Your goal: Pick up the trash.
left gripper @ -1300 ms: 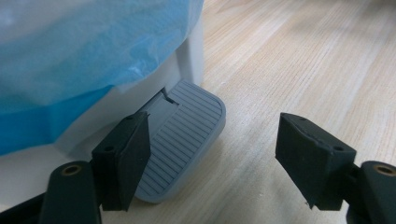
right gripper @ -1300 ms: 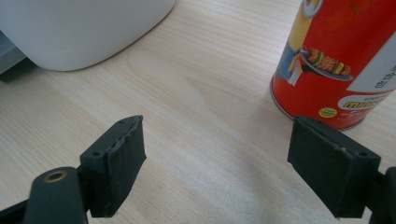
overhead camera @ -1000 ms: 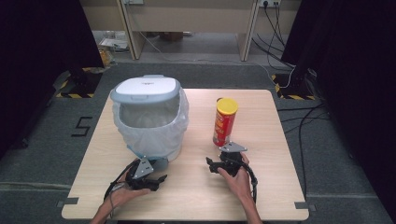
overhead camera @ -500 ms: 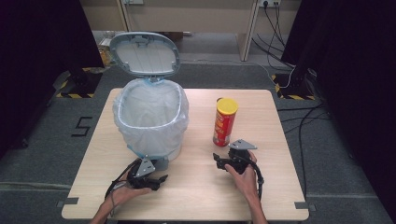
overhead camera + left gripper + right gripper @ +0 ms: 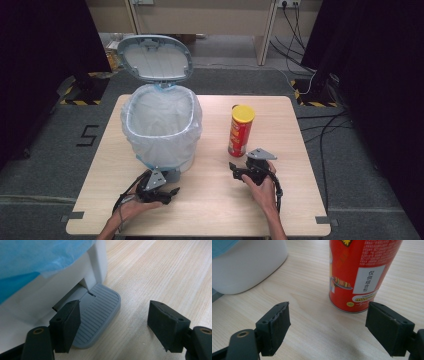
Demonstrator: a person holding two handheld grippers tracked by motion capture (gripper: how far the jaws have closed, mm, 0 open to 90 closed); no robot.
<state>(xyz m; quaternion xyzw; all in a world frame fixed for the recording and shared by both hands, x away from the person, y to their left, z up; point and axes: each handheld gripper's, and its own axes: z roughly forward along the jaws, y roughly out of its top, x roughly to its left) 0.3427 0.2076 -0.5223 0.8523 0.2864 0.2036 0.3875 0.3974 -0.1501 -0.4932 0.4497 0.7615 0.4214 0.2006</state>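
The bin (image 5: 162, 130) stands on the left half of the table (image 5: 210, 200), w/ its grey lid (image 5: 155, 57) flipped up at the back & a thin see-through bag (image 5: 145, 125) hanging over its rim. At the bin's bottom, on the side near the front edge, a grey ribbed pedal (image 5: 98, 312) lies flat on the wood. The left gripper (image 5: 170, 191) sits right at the pedal, near the front edge, held by the left hand (image 5: 131, 209). Its jaws are spread wide; one jaw is over the pedal's left side, but I can't tell if it's touching, & the other is over bare wood, apart from the pedal. The red can (image 5: 241, 131) w/ a yellow lid stands upright near the middle of the table, a bit to the right of the bin. The right gripper (image 5: 233, 170) is just in front of the can, towards the front edge, held by the right hand (image 5: 262, 187). Its jaws are spread wide too, w/ nothing between them, & the can's bottom (image 5: 354, 300) is near but not touching.
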